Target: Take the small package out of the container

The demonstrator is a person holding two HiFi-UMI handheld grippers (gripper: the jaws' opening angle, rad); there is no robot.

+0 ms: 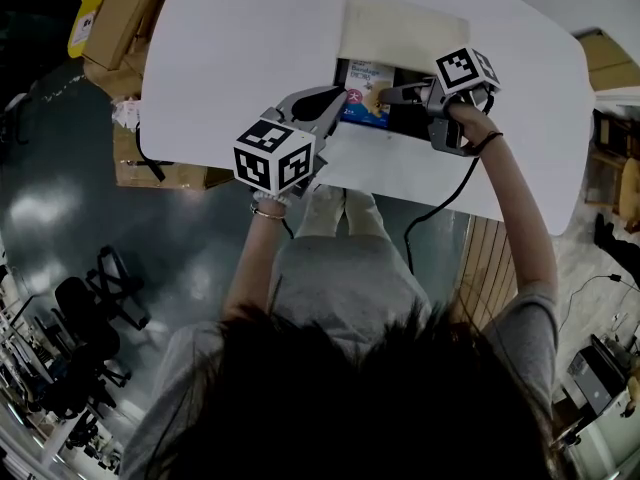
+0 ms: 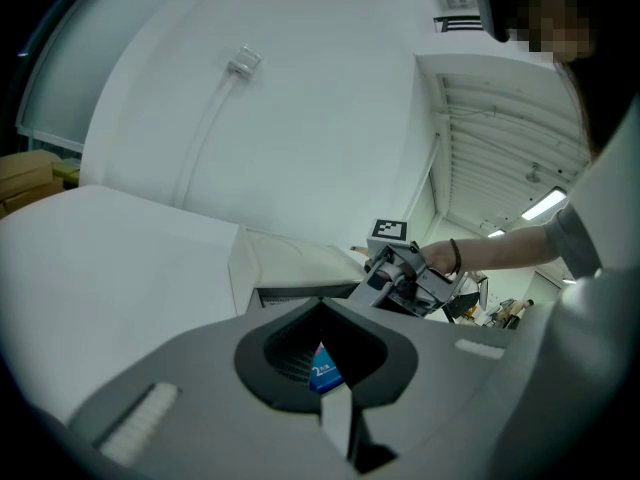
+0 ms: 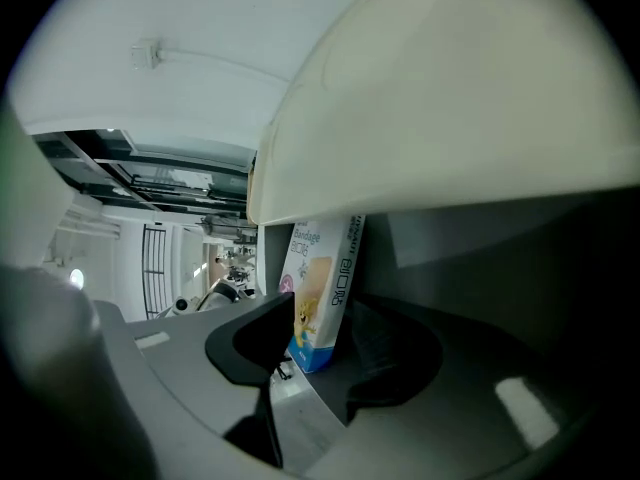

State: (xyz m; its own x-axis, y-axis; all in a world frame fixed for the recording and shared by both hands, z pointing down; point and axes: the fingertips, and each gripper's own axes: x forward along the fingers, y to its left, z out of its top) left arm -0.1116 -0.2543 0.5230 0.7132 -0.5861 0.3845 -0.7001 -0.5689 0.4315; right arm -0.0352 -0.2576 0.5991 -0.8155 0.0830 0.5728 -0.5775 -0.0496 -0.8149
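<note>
The small package (image 1: pixel 368 86), a white and blue bandage box, stands at the front of the open dark container (image 1: pixel 418 116), whose cream lid (image 1: pixel 400 28) is folded back. My left gripper (image 1: pixel 345 103) comes in from the left and is shut on the package's near corner; in the left gripper view only a blue corner (image 2: pixel 324 370) shows between the jaws. My right gripper (image 1: pixel 386 96) is at the package's right side. In the right gripper view the package (image 3: pixel 318 288) stands between wide jaws, with a gap on its right, under the lid (image 3: pixel 450 98).
The container sits near the front edge of a white table (image 1: pixel 250 38). Cardboard boxes (image 1: pixel 115 18) lie on the floor to the left. A black cable (image 1: pixel 435 208) hangs from the right gripper over the table edge. My right gripper (image 2: pixel 405 268) shows in the left gripper view.
</note>
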